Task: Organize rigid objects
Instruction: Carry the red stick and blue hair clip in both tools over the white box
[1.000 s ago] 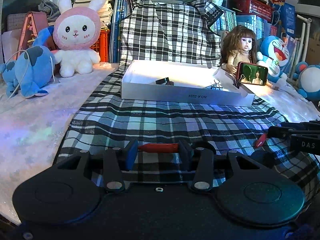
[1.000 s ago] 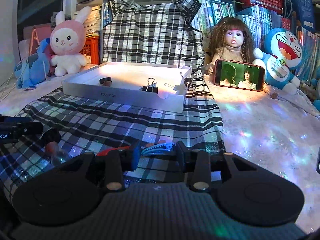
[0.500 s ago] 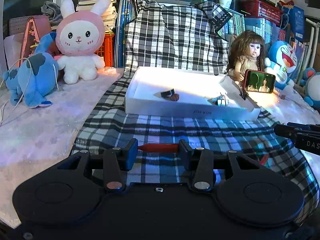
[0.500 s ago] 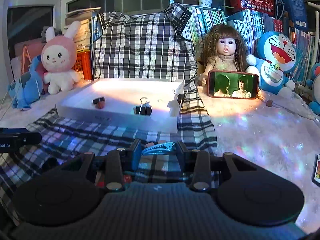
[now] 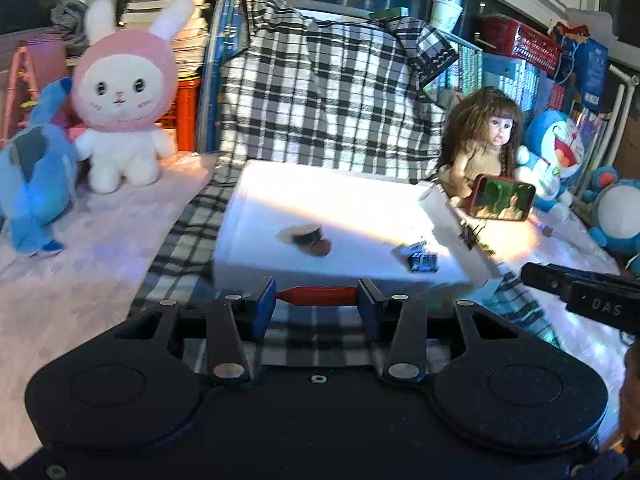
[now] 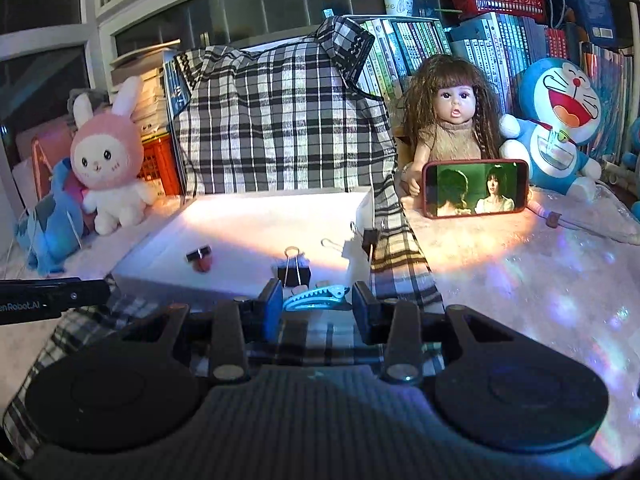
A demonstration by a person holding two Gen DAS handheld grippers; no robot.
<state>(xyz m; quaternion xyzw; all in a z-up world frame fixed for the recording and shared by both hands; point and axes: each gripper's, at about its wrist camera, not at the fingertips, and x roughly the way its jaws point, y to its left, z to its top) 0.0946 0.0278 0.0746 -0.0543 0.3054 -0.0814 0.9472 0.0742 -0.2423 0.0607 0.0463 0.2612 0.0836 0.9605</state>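
The left hand-held gripper (image 5: 316, 295) is clamped on a red clip (image 5: 317, 295), held crosswise between its pads just near of the white box (image 5: 320, 276). The right hand-held gripper (image 6: 313, 299) grips a light-blue hair clip (image 6: 316, 298) the same way, at the box's near right corner. Inside the box lie a black binder clip (image 6: 294, 271) and a small dark-and-red piece (image 6: 200, 258), on the plaid cloth (image 5: 192, 216) over the tabletop (image 6: 520, 272).

red clip (image 5: 316, 295), silver-blue clip (image 6: 316, 298), both gripped
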